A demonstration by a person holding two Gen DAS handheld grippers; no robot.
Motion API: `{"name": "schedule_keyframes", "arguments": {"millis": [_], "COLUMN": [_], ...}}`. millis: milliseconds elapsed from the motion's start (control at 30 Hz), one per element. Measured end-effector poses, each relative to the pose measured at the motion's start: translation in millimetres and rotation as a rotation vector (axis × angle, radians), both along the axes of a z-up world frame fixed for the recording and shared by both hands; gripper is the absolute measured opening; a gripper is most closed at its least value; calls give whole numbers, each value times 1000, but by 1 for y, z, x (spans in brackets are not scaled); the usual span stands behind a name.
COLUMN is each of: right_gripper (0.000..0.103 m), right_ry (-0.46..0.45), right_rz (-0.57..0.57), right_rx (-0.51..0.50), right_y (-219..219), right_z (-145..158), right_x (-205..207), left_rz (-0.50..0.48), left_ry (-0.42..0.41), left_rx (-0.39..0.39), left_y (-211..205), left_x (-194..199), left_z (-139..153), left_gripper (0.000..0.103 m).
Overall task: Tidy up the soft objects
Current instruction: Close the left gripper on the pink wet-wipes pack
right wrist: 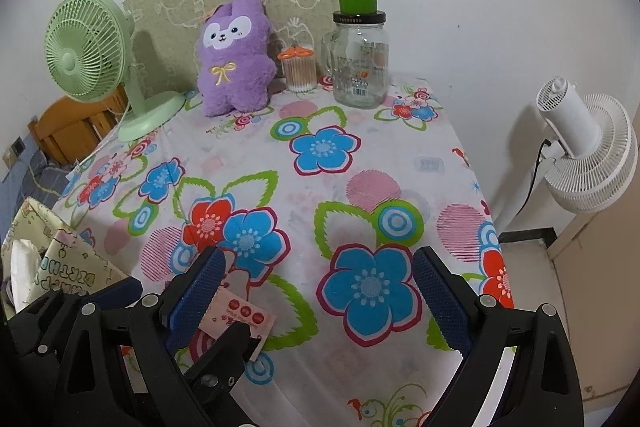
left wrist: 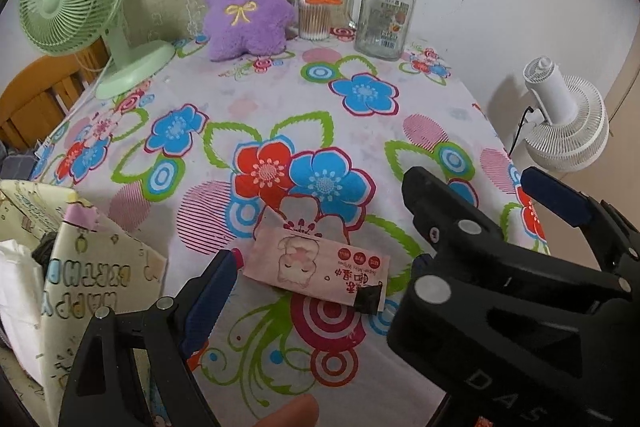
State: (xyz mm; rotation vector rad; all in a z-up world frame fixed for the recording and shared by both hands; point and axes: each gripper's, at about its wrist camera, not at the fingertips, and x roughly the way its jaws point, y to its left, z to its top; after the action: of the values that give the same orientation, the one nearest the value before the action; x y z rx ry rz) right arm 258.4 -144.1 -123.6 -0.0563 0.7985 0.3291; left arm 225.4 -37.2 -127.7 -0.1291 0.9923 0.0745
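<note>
Left gripper (left wrist: 324, 259): our jaws stand wide apart and grasp nothing; the pink wipes packet (left wrist: 320, 267) lies flat on the cloth between our two fingertips, not yet pressed.
Packet risk: it is thin and flat, so if we close too high the pads may slide over it, or pinch the flowered tablecloth (left wrist: 248, 99) together with it and drag the cloth.
Right gripper (right wrist: 320, 291): also released, jaws wide, empty; it hovers over a blue flower just beside our left tool.
Crowding risk: the right tool's left finger (right wrist: 196, 291) is very close to the packet's end and to our left tool; we judge the two could knock together when one closes.
Gift bag (left wrist: 80, 267): at the left of our left tool, mouth open, white soft material inside. Its paper wall looks weak; a bump from the left finger may fold it.
Purple plush (right wrist: 232, 63): far ahead of both tools, leaning at the back panel, well apart from us.
Far risk: a cotton swab jar (right wrist: 298, 71) and a glass mug jar (right wrist: 360, 67) stand just beside the plush; a wide reach there may tip them.
</note>
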Motion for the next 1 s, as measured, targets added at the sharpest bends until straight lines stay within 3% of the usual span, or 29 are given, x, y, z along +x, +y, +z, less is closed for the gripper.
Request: {"name": "schedule_keyframes", "arguments": {"millis": [333, 600, 867, 1000], "right_gripper": [96, 96, 96, 96], "right_ry": [14, 40, 59, 56], "right_rz": [18, 13, 0, 3], "right_rx": [-13, 7, 15, 19], "right_y": [2, -4, -6, -4], "right_z": [-8, -19, -25, -24], "right_x": [9, 12, 14, 13], "left_rz": [4, 7, 6, 7], "left_ry": [38, 42, 60, 56], "left_rx": [-39, -7, 6, 16], "left_y": [1, 2, 2, 3], "left_x": [11, 17, 20, 19], "left_z": [-16, -24, -30, -28], "left_gripper": [90, 89, 66, 48]}}
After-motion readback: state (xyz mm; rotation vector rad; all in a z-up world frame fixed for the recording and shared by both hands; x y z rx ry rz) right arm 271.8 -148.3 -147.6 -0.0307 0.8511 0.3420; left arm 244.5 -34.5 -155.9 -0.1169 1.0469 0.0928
